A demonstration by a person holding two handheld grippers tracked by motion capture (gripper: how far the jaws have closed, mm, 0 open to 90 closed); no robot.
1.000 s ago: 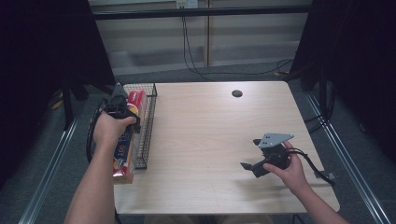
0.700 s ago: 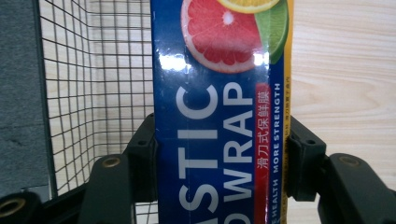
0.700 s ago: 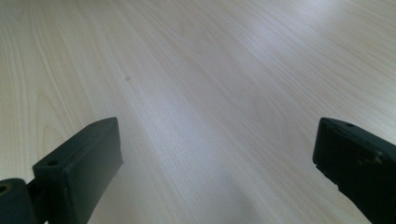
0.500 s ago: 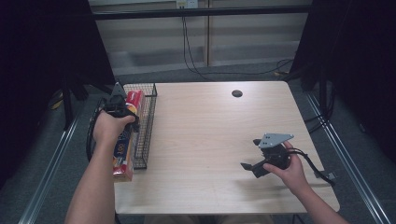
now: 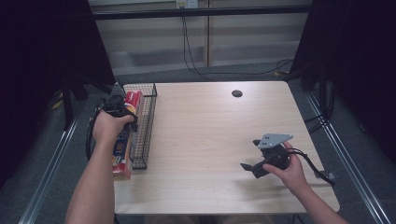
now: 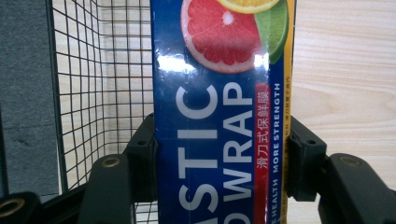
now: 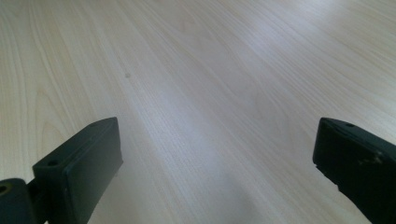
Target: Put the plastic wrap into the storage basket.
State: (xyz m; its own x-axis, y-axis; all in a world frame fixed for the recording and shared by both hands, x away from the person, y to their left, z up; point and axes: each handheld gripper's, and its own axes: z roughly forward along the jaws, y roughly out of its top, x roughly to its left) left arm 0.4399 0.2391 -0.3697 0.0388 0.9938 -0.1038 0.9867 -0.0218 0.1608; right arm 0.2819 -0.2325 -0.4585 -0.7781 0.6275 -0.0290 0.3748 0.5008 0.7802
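Wire basket (image 5: 144, 126) sat at the table's (image 5: 205, 140) left edge, long side running front to back. Plastic wrap box (image 5: 125, 140) lay along the basket's left wall, its far end up by the basket's far end, its near end sticking out past the basket's near end toward the person. Left gripper (image 5: 117, 105) was over the box's far part, jaws either side of the box (image 6: 219, 140), basket mesh (image 6: 98, 84) to its left in the left gripper view. Right gripper (image 5: 256, 167) sat at front right, well apart from the basket, over bare tabletop (image 7: 196, 93). Small round hole (image 5: 236, 93) was at the table's far side, right of centre.
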